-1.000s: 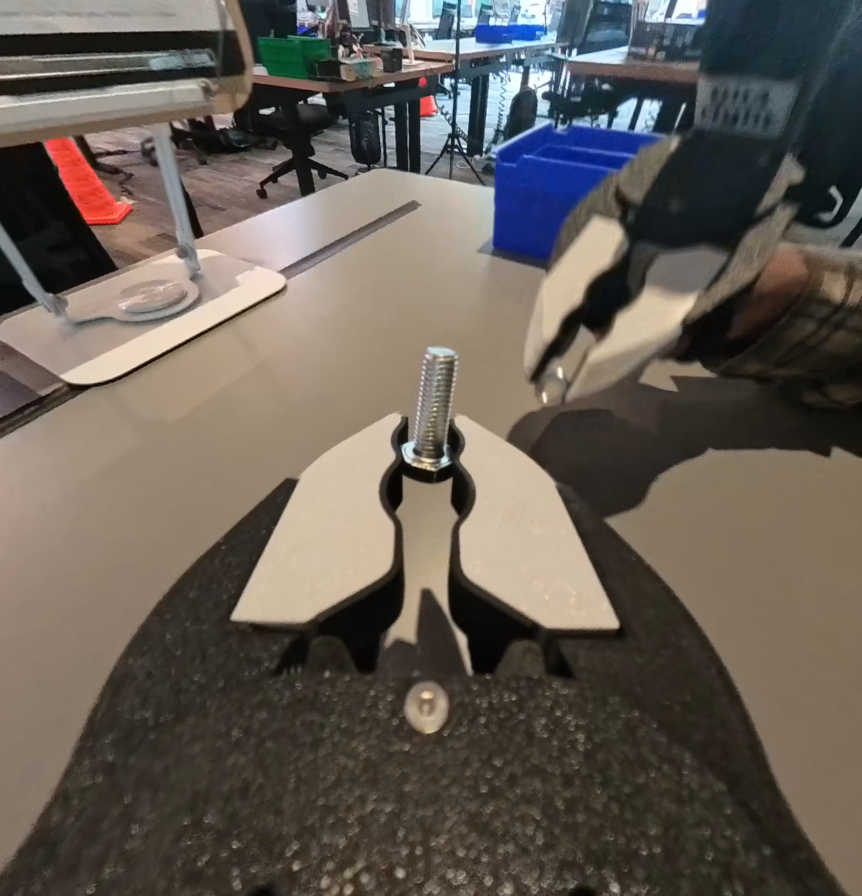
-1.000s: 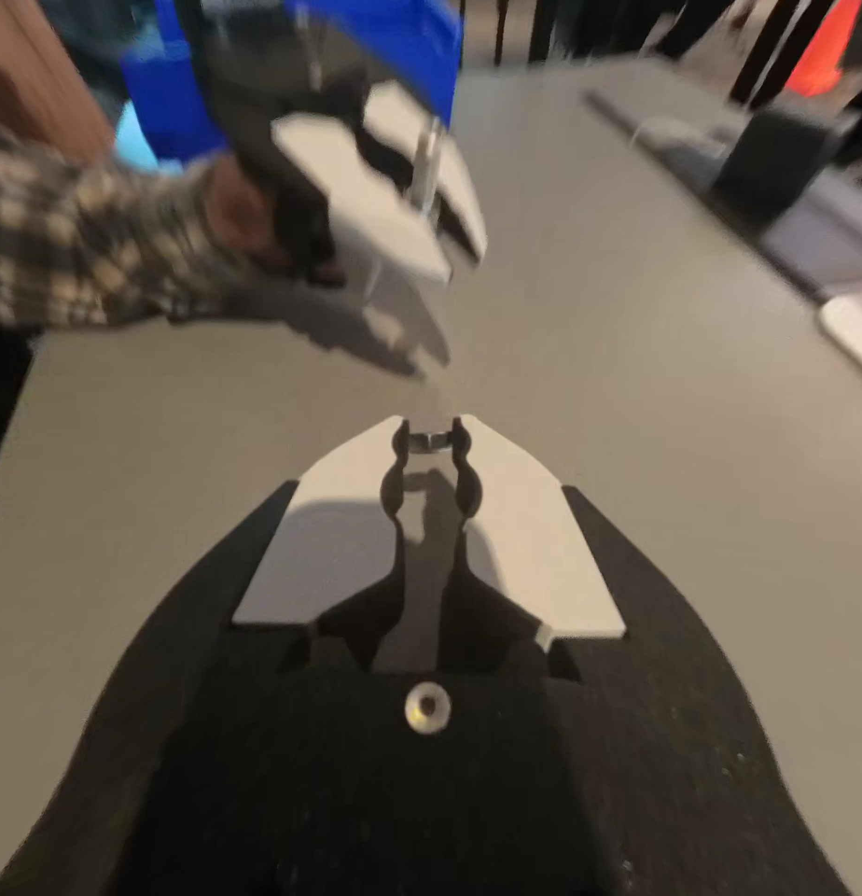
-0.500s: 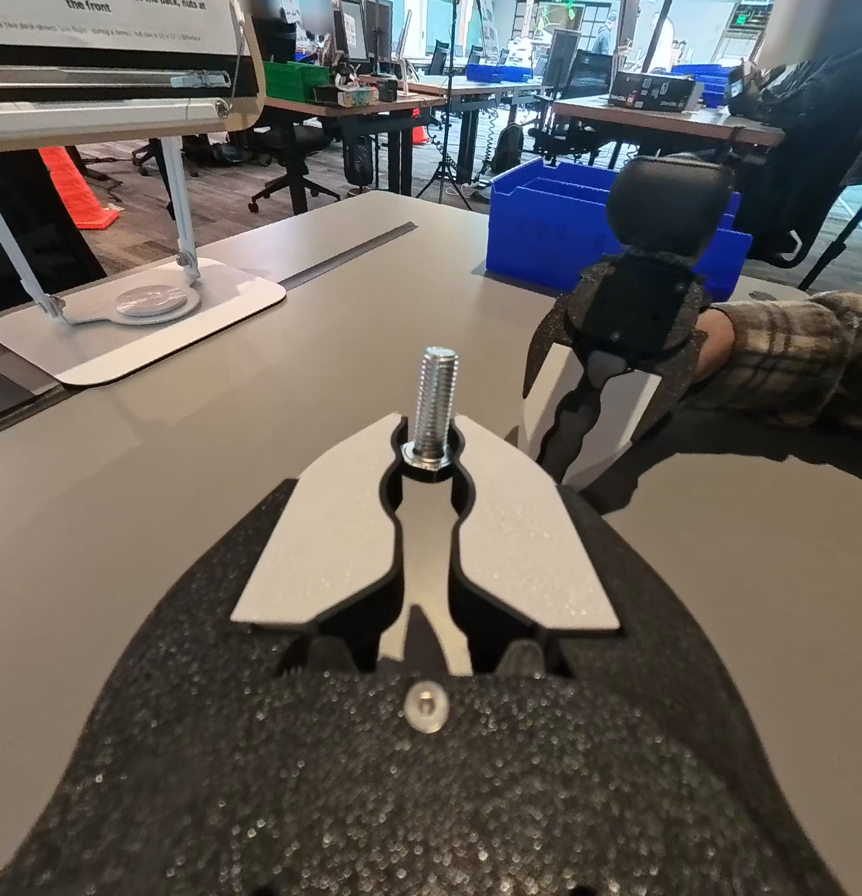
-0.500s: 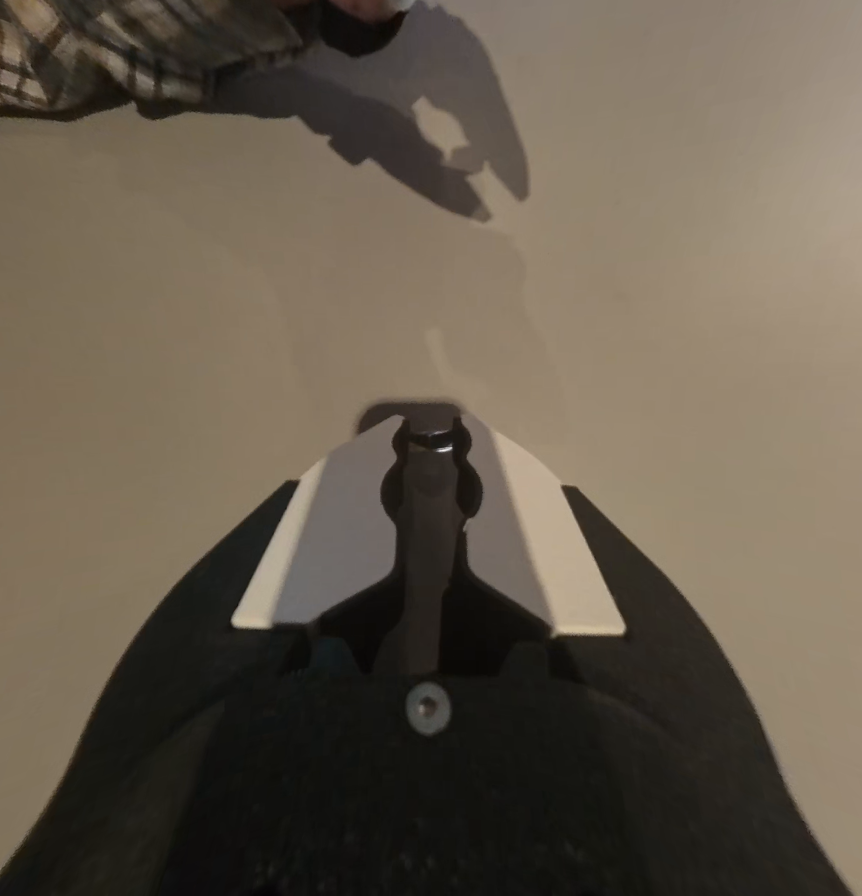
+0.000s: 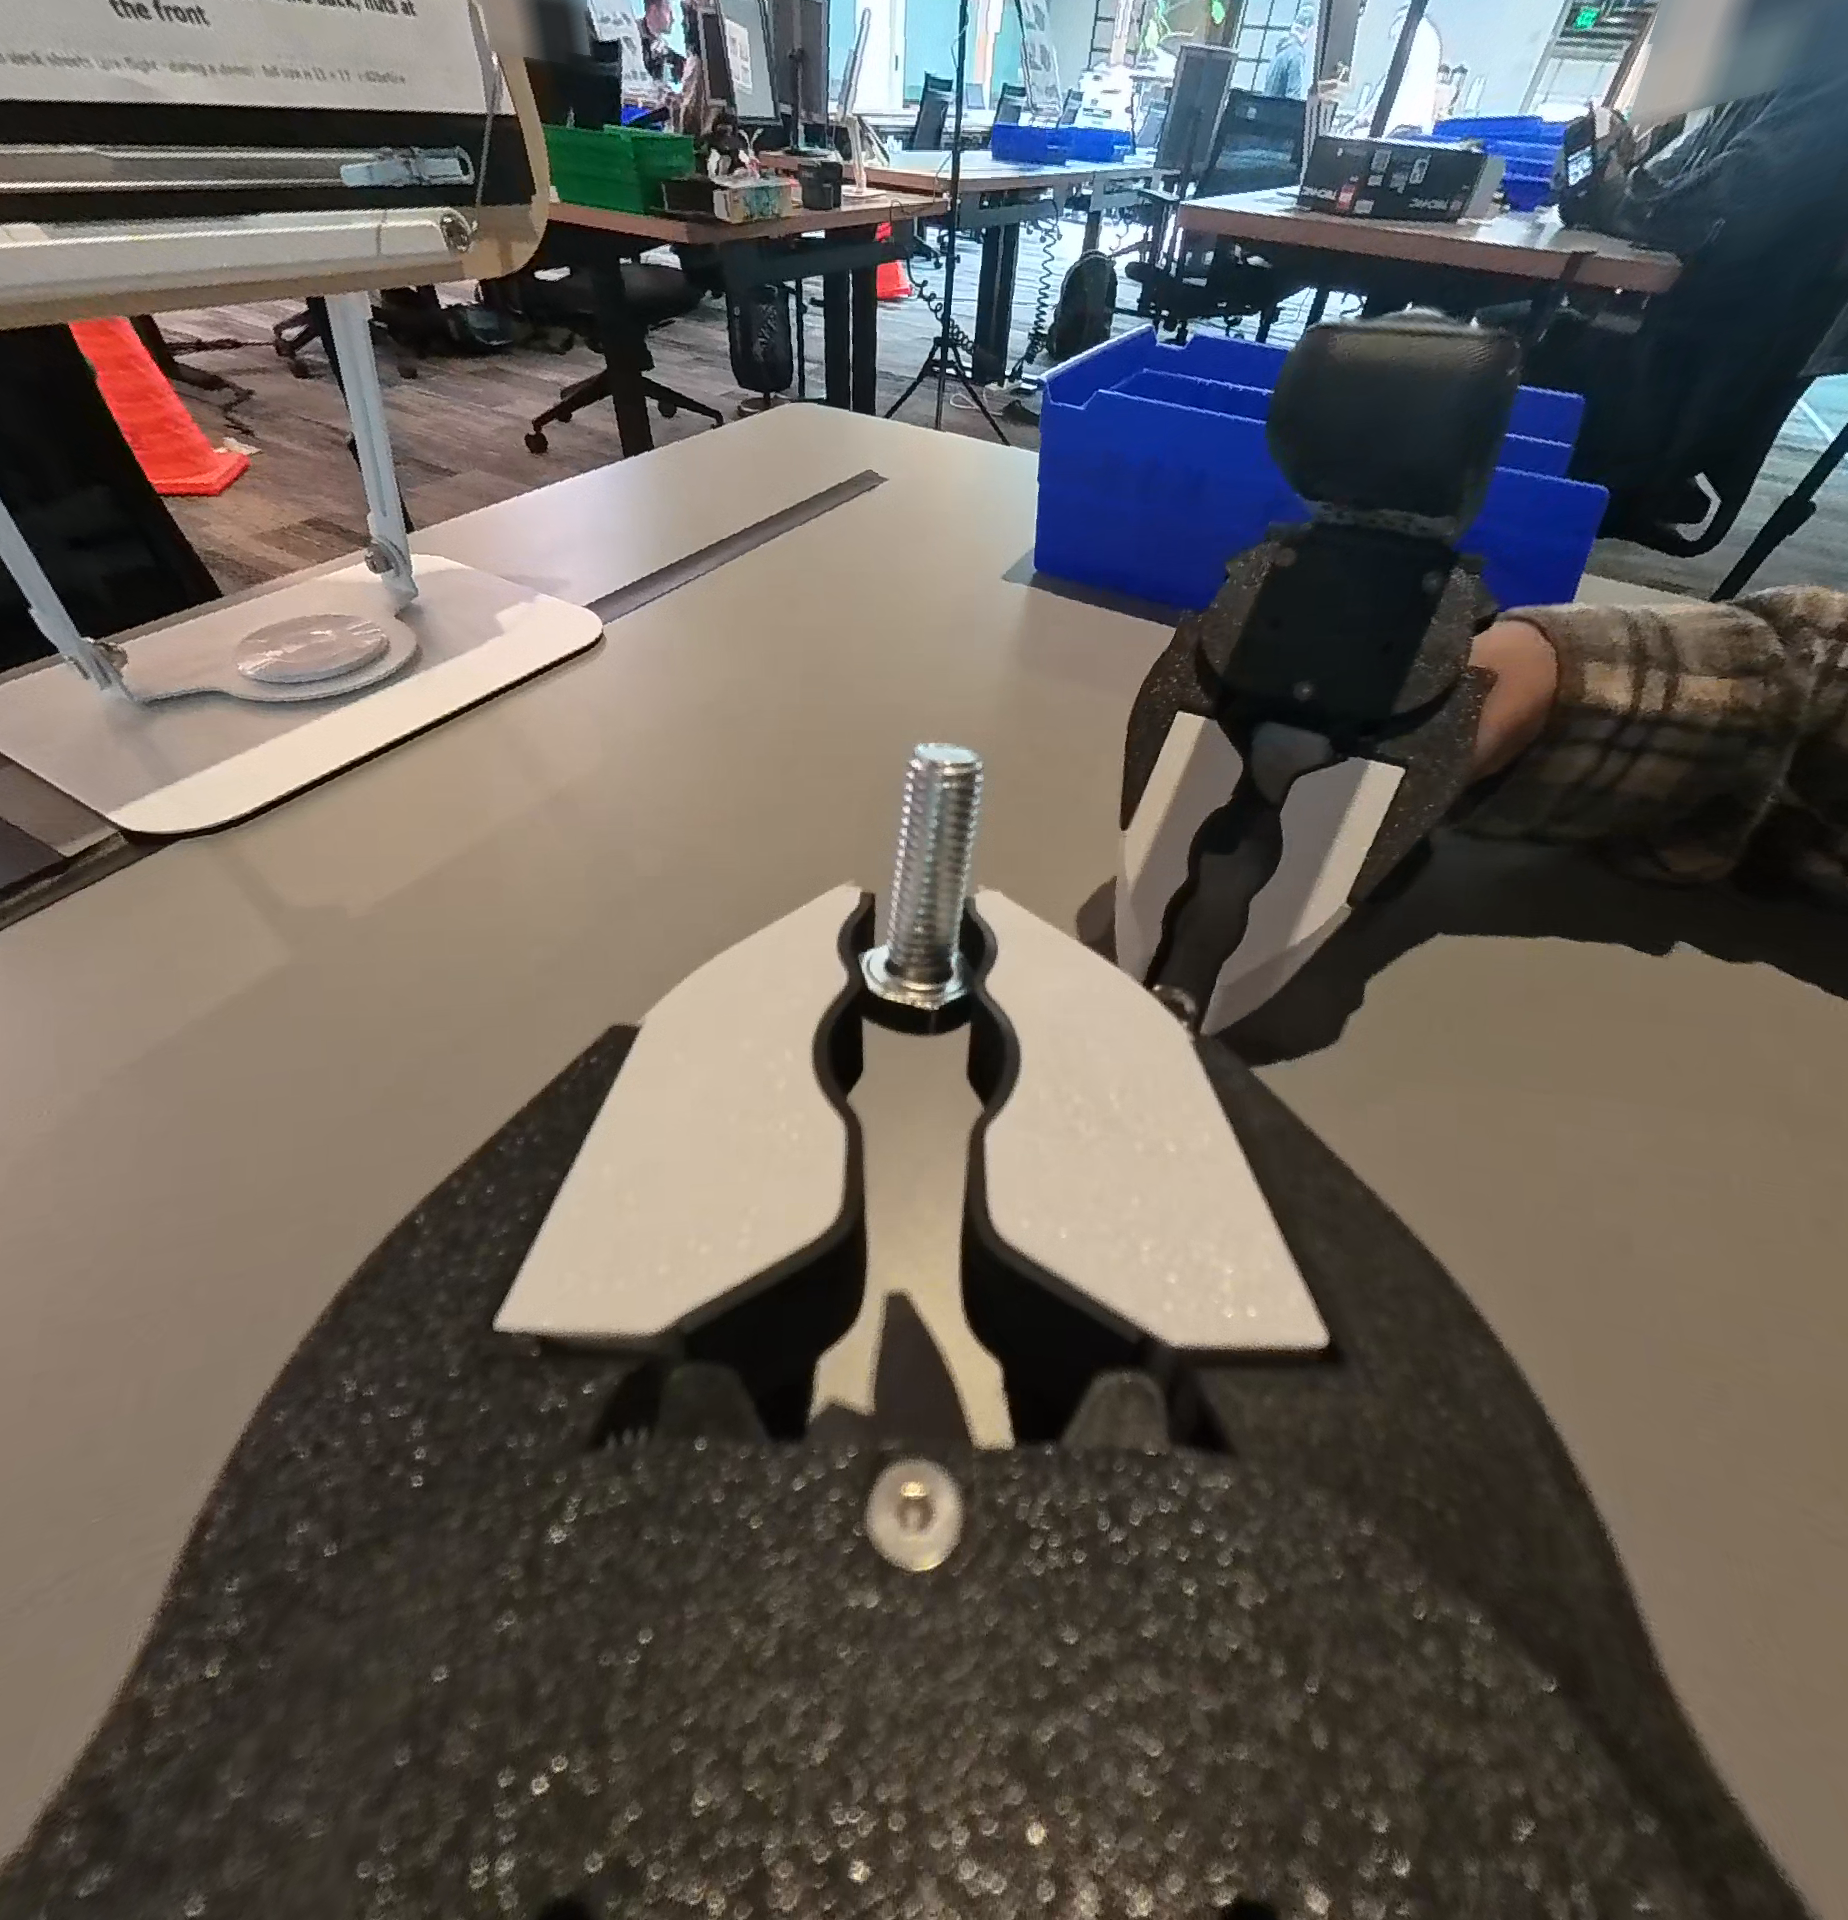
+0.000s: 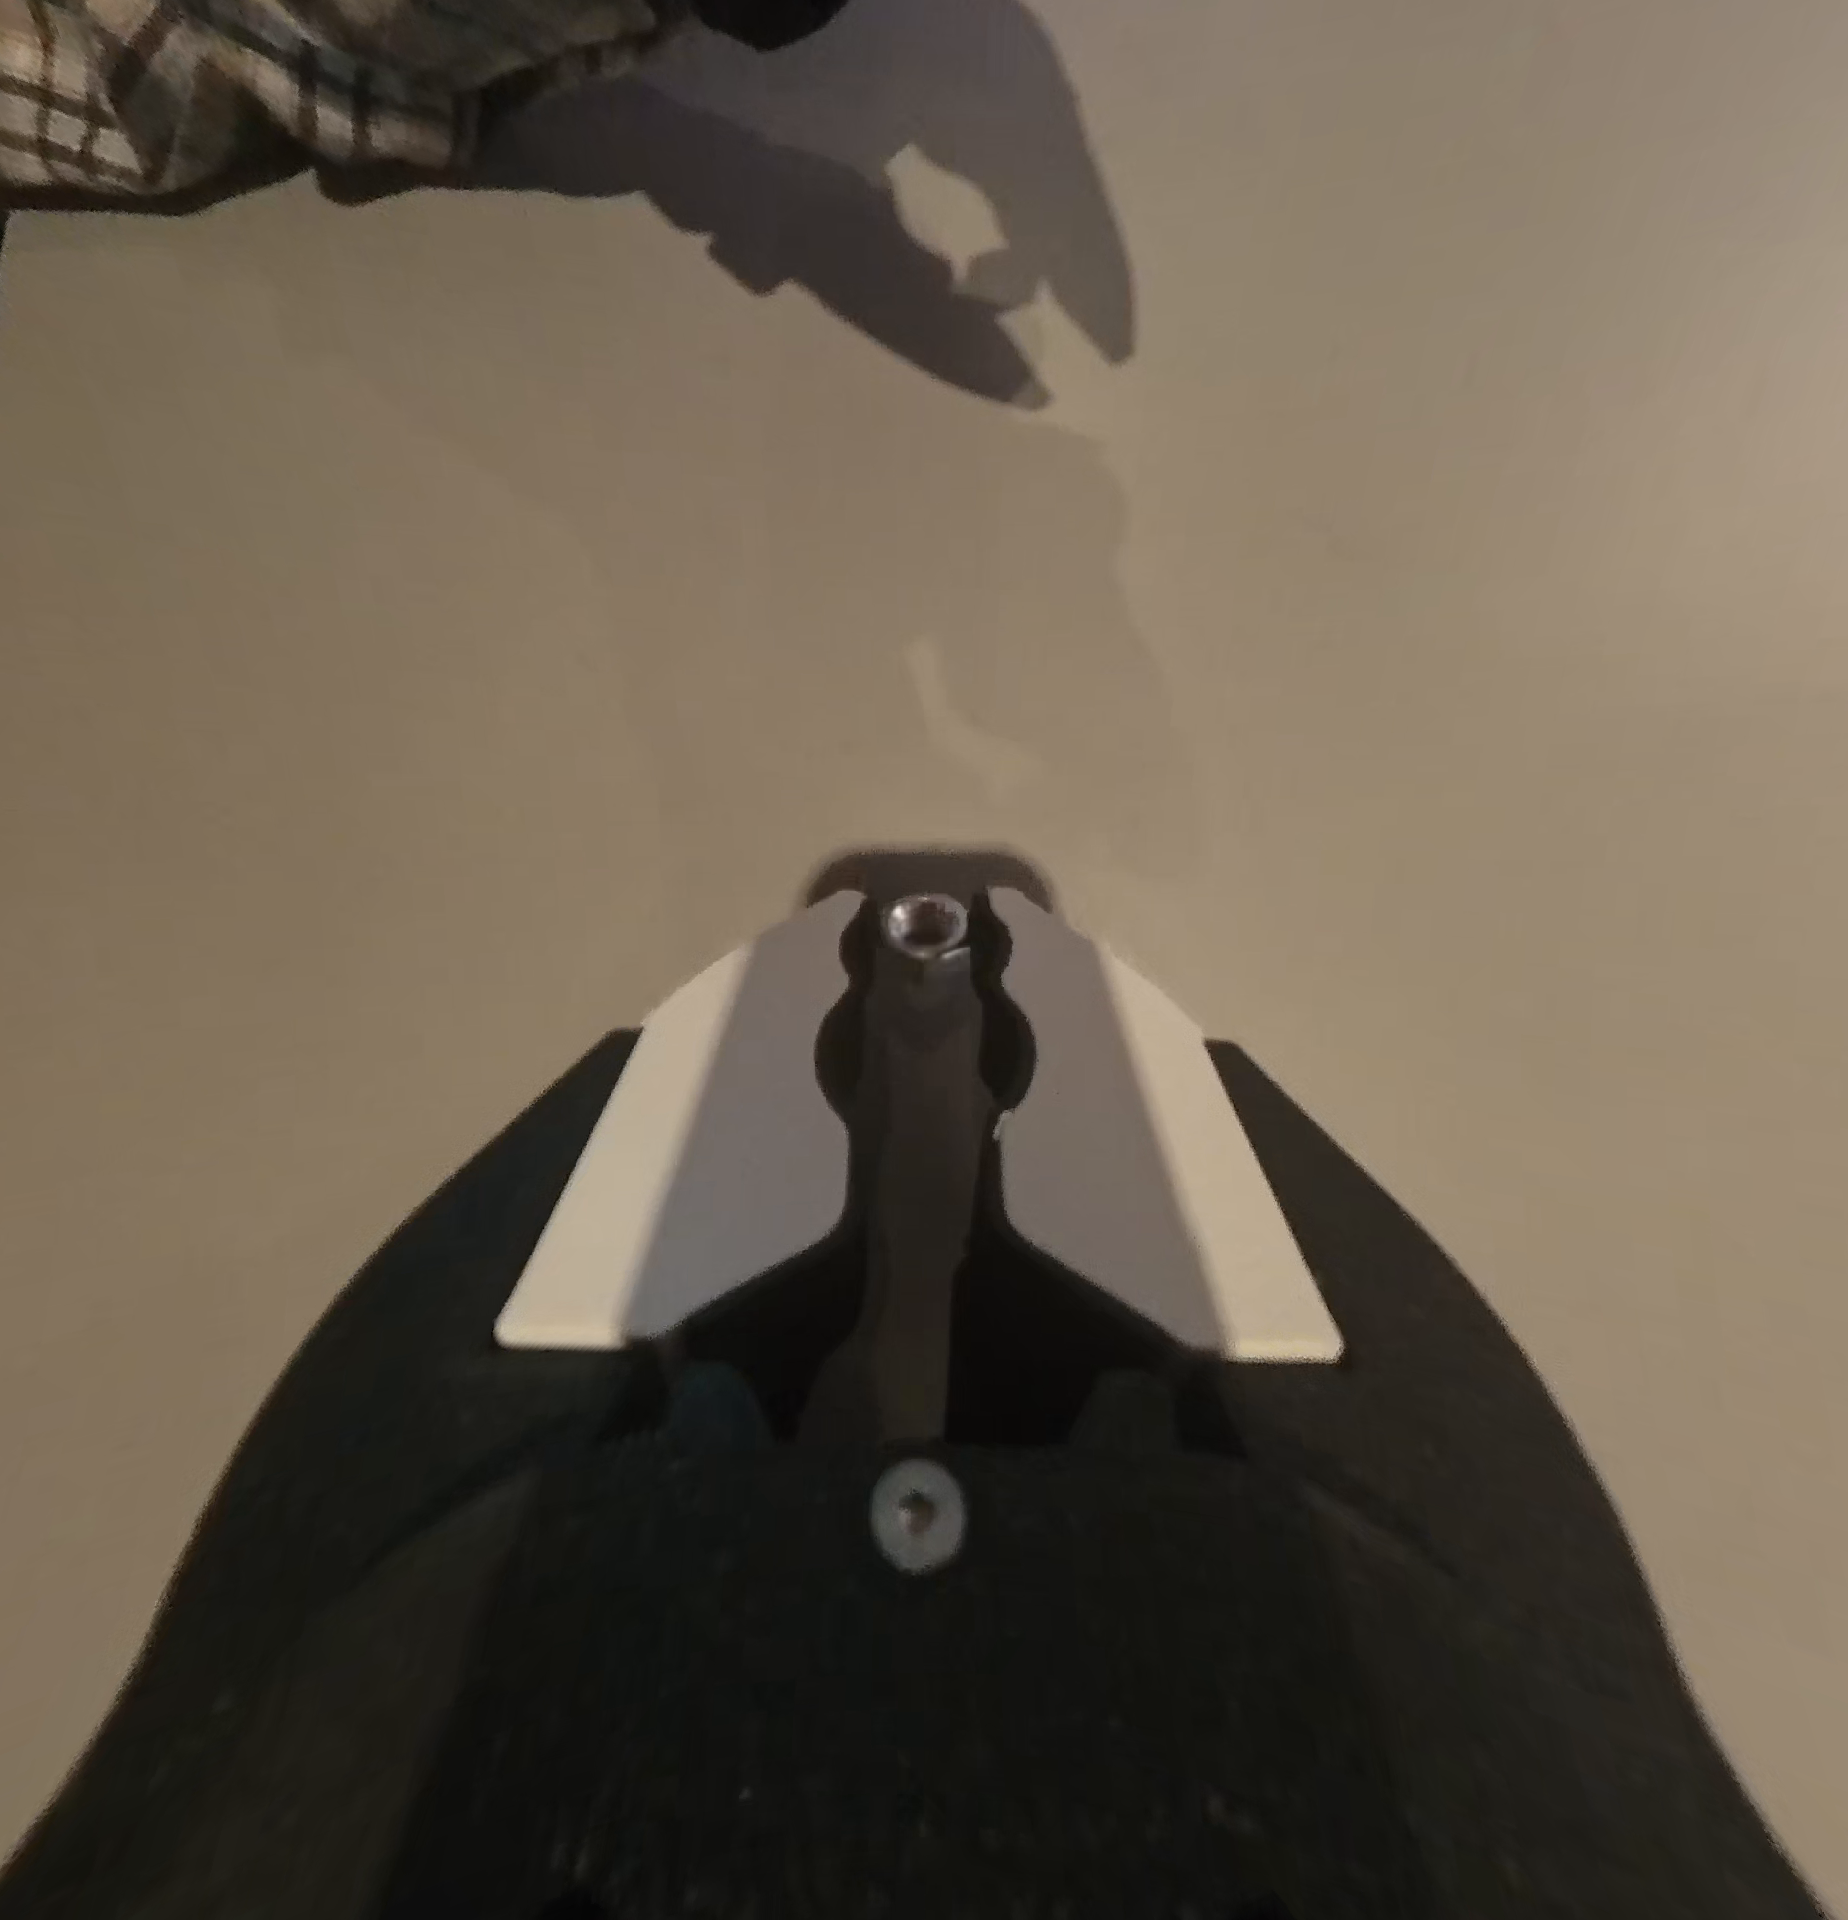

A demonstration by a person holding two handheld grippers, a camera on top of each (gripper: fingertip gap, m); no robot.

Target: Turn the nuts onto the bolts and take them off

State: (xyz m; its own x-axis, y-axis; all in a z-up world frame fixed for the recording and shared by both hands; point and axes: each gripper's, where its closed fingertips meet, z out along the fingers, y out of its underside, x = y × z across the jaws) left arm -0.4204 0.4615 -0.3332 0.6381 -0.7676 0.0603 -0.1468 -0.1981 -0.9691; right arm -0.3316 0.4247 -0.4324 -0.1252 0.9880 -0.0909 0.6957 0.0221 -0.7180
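Two grippers: both clamped.
left gripper (image 5: pixel 915 982): pinching bolt (image 5: pixel 930 868) head, shank upright above table (image 5: pixel 484 987).
right gripper (image 6: pixel 925 930): pinching nut (image 6: pixel 925 923), tips down at table.
risk: cross-threading if nut tilts; nut slipping from shallow tip pinch.

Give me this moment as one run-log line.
left gripper: shut on upright threaded silver bolt | right gripper: shut on small silver hex nut, tips down at grey table | nut off bolt
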